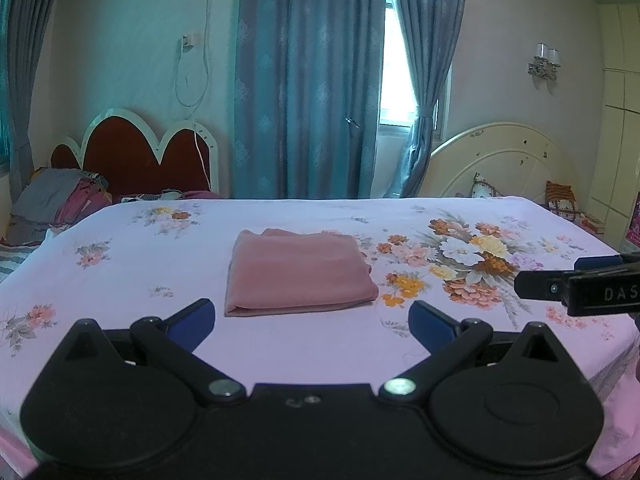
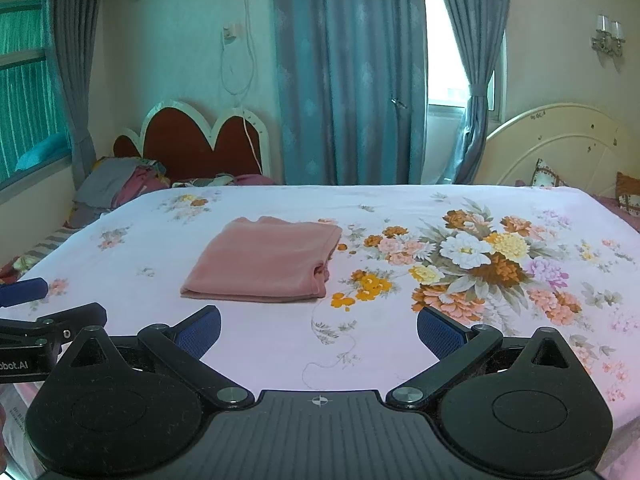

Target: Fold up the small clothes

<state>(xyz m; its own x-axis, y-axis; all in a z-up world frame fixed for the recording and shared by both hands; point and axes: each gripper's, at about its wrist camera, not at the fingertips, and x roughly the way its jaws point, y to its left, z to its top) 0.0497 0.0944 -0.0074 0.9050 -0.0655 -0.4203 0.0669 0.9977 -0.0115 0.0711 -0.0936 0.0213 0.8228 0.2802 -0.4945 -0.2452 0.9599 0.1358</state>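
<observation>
1. Hovering over the near bed edge, the left gripper (image 1: 312, 322) and right gripper (image 2: 319, 330) had fingers spread apart, empty.
2. The folded pink garment (image 1: 298, 274) lay ahead on the floral bedsheet (image 1: 120, 280).
3. Judged soft, light and limp; grasp a near corner.

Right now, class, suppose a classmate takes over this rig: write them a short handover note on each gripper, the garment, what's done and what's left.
Left gripper: jaws open, empty, held back from the garment.
Right gripper: jaws open, empty, also short of it.
Pink garment: lies folded in a neat rectangle on the floral bedsheet, touched by neither gripper.
Done: this piece looks folded.
Left: perhaps set it aside; no other unfolded small piece shows on the sheet.
</observation>
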